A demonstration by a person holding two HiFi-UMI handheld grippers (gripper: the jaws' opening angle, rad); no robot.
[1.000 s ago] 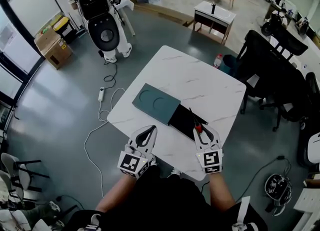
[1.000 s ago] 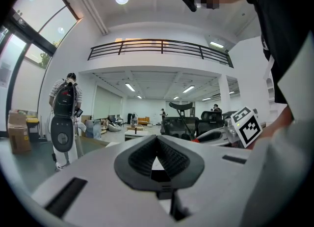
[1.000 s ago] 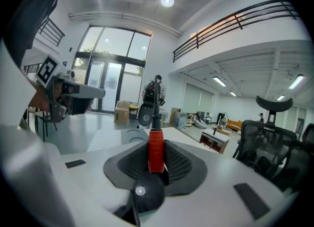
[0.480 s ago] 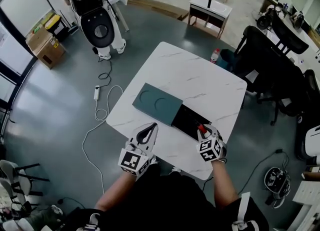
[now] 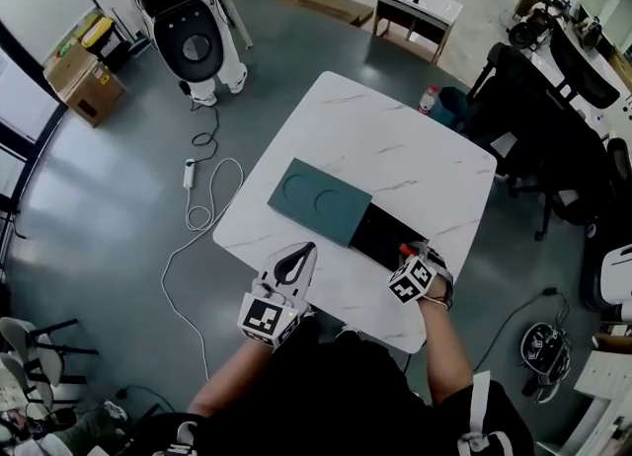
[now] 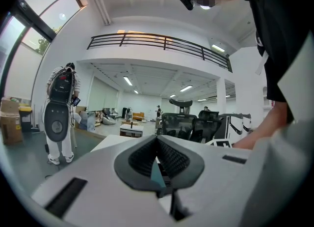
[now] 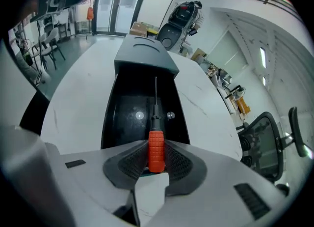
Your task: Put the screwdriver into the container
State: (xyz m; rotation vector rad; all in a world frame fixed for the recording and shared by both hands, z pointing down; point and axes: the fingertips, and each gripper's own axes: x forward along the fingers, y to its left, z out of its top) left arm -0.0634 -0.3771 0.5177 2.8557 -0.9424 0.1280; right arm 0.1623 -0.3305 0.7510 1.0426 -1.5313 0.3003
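Note:
My right gripper (image 7: 156,158) is shut on the screwdriver's orange handle (image 7: 156,150); its thin metal shaft (image 7: 156,93) points forward over the open black container (image 7: 110,118). In the head view the right gripper (image 5: 413,262) hovers at the container's near right end (image 5: 380,232), the orange handle (image 5: 406,250) just showing. A dark green lid (image 5: 319,201) lies against the container's far left end. My left gripper (image 5: 293,266) rests low over the white table near its front edge, jaws together with nothing between them; its own view shows the same (image 6: 158,158).
The white marble table (image 5: 395,158) has bare surface beyond the lid. Black office chairs (image 5: 533,118) stand to the right. A cable and power strip (image 5: 190,173) lie on the floor left. A person with a backpack (image 5: 188,10) stands far left.
My right gripper has turned and moved right and down over the container's near end, carrying the screwdriver. The left gripper has stayed in place.

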